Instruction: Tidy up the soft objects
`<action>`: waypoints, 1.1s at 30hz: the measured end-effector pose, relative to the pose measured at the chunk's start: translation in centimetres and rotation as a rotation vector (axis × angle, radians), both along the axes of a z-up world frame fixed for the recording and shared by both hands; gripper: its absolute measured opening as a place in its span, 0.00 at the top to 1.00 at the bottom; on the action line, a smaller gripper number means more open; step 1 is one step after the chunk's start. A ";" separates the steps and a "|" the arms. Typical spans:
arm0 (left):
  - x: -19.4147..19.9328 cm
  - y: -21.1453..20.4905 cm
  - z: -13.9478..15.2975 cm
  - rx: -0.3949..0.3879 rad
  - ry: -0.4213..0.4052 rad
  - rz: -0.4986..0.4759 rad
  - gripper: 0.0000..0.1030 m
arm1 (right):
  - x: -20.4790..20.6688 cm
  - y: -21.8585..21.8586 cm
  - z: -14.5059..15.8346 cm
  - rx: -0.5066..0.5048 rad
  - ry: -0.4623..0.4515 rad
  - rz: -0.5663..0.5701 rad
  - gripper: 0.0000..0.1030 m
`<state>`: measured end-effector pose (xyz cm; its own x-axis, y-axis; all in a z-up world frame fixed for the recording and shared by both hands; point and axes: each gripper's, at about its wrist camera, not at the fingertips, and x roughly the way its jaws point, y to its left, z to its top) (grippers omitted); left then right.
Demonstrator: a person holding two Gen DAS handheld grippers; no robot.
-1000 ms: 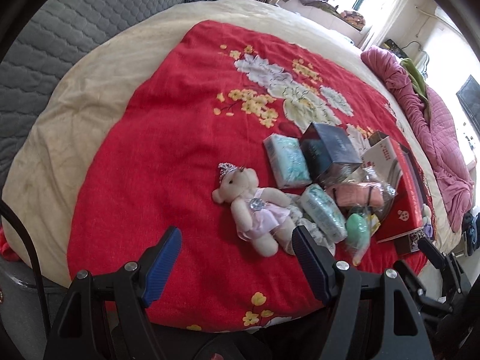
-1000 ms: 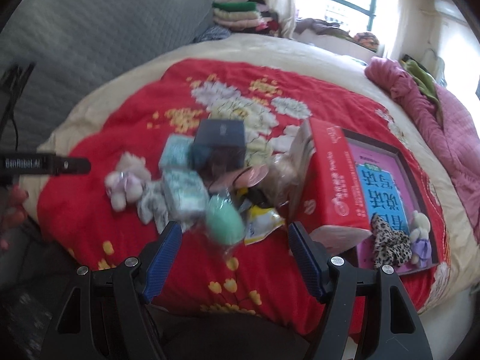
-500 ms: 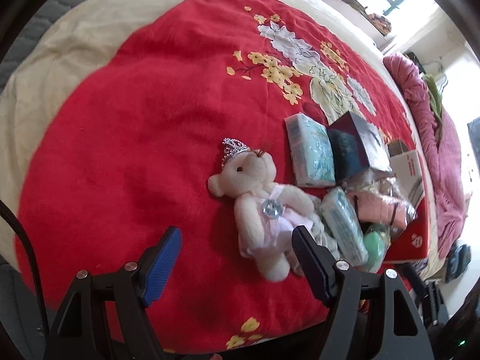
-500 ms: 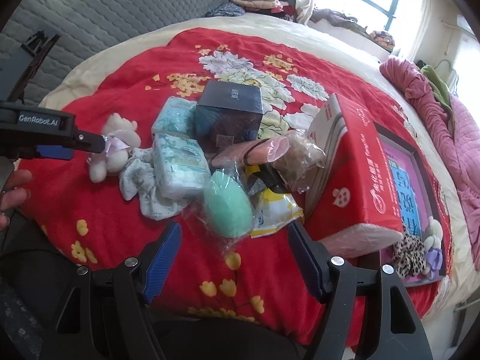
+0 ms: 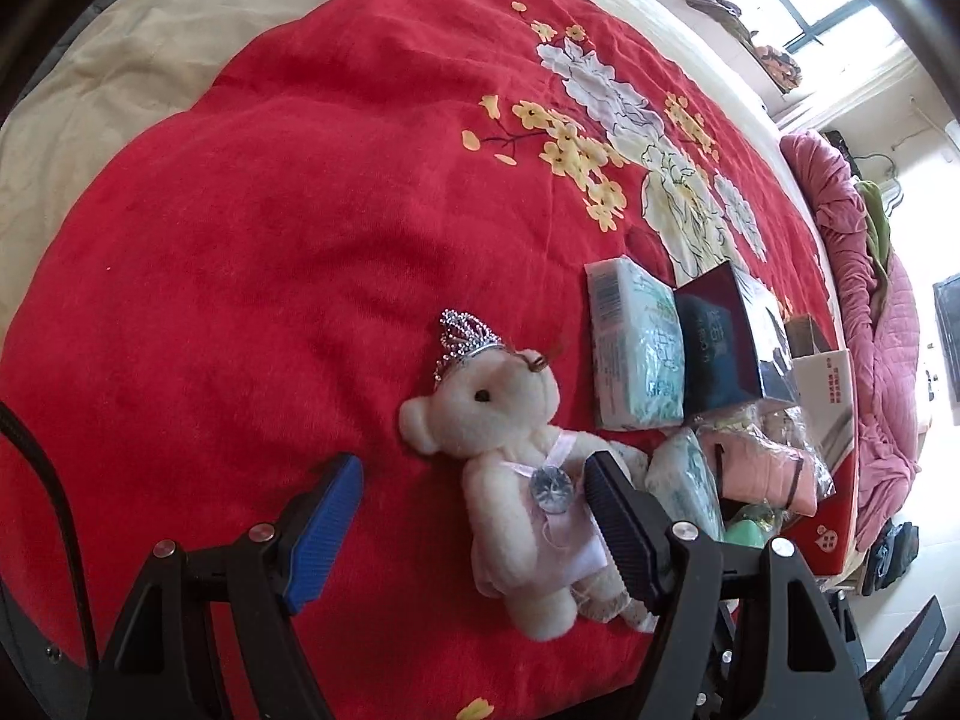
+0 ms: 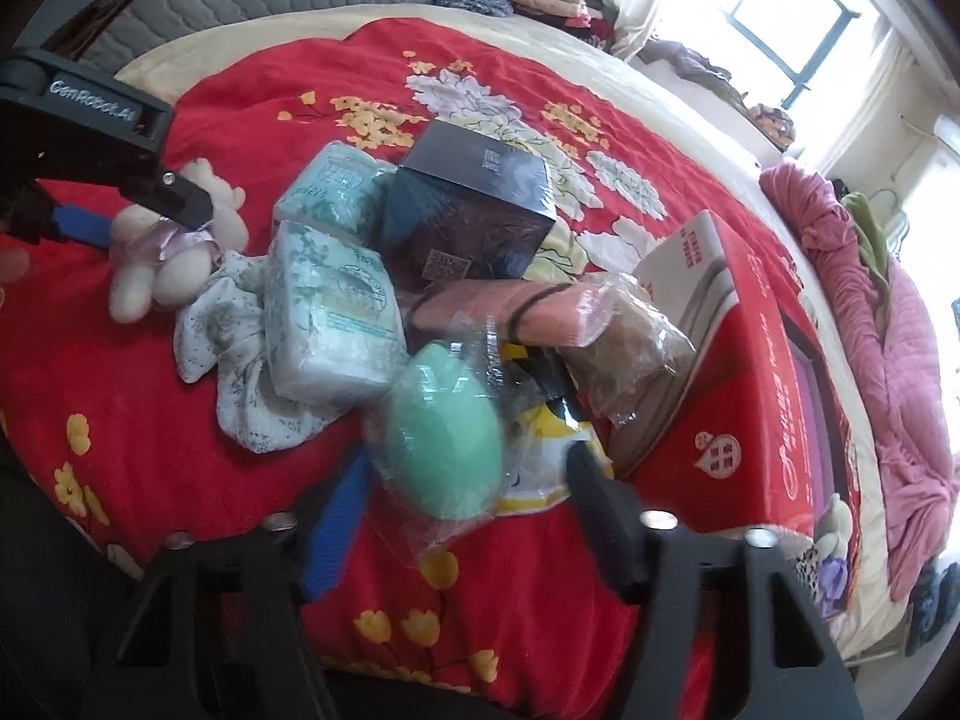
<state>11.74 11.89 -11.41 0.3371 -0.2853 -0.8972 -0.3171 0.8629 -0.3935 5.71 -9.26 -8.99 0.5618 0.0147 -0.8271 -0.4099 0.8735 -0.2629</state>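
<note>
Soft objects lie in a heap on the red blanket [image 5: 252, 252] with yellow and white flowers, which covers the bed. At the left end of the heap is a white teddy bear [image 5: 516, 468] in a pale pink dress with a small silver crown [image 5: 463, 335]; it lies on its back. The left gripper [image 5: 474, 510] hangs over the bear with its jaws spread wide — the bear's body is between the 2 blue pads, but the pads do not press it. Next to the bear are 2 tissue packs [image 6: 333, 306], a patterned white cloth [image 6: 231, 354] and a dark box [image 6: 474, 204]. In the right wrist view, a mint-green egg-shaped sponge [image 6: 444, 432] in a clear plastic bag sits at the near edge of the heap, beside a rolled pink item [image 6: 504, 306] with a black band. The right gripper [image 6: 468, 498] is just at this sponge and its jaws are closing — the sponge is between them, but if the pads already touch it, I cannot tell. A big red box [image 6: 762, 372] stands on the right side of the heap.
</note>
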 end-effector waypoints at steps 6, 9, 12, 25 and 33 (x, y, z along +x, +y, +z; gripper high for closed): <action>0.5 -0.1 -0.5 -0.011 0.003 0.015 0.27 | 0.1 0.2 -0.1 0.025 0.009 0.015 0.59; 0.7 -0.2 -0.7 -0.018 -0.001 0.019 0.27 | 0.2 -0.7 0.4 0.081 0.010 -0.003 0.60; 1.0 -0.4 -0.8 -0.040 -0.004 0.023 0.32 | 0.3 -1.6 1.3 0.150 0.003 -0.024 0.60; 0.1 0.3 0.4 -0.179 -0.094 0.053 0.67 | -0.9 -3.1 3.3 0.320 0.000 -0.055 0.61; -1.1 -1.3 3.8 -0.060 -0.177 -0.017 0.69 | -1.5 -3.9 4.3 0.365 -0.026 -0.077 0.61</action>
<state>10.67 10.61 -7.65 0.4828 -0.3431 -0.8057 -0.2240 0.8411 -0.4924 4.24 -13.14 -4.73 0.5934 0.2628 -0.7608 -0.3364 0.9397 0.0622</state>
